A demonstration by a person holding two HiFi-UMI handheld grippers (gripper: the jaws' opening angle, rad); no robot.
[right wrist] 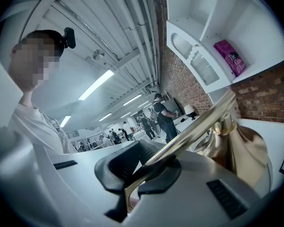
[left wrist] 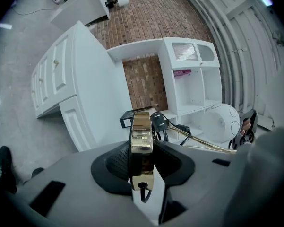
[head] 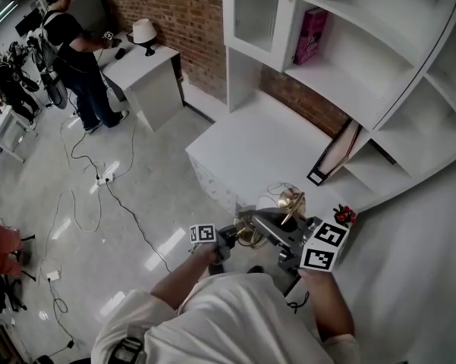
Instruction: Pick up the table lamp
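The left gripper pinches the table lamp by its round gold base. The base stands on edge between the two dark pads, which press on its flat faces. A black cord with an inline switch hangs just past the jaw tips, and a loop of it shows under the base.

The right gripper has its jaws pressed together on the thin gold stem. The stem runs up and away from the jaws to the flared gold shade, which is close to this gripper's right side.

In the head view the lamp hangs in the air between the two grippers, touching no surface, in front of the person's chest. The base is at the left gripper's end and the shade is farther out. Each gripper carries its marker cube, the right one being nearer the shelves.

Beyond the jaw tips lies the white bench. A black picture frame leans at the bench's far side against a white shelf unit that holds a pink book. Well apart, off past the left gripper, another person stands at a second bench that carries another lamp.
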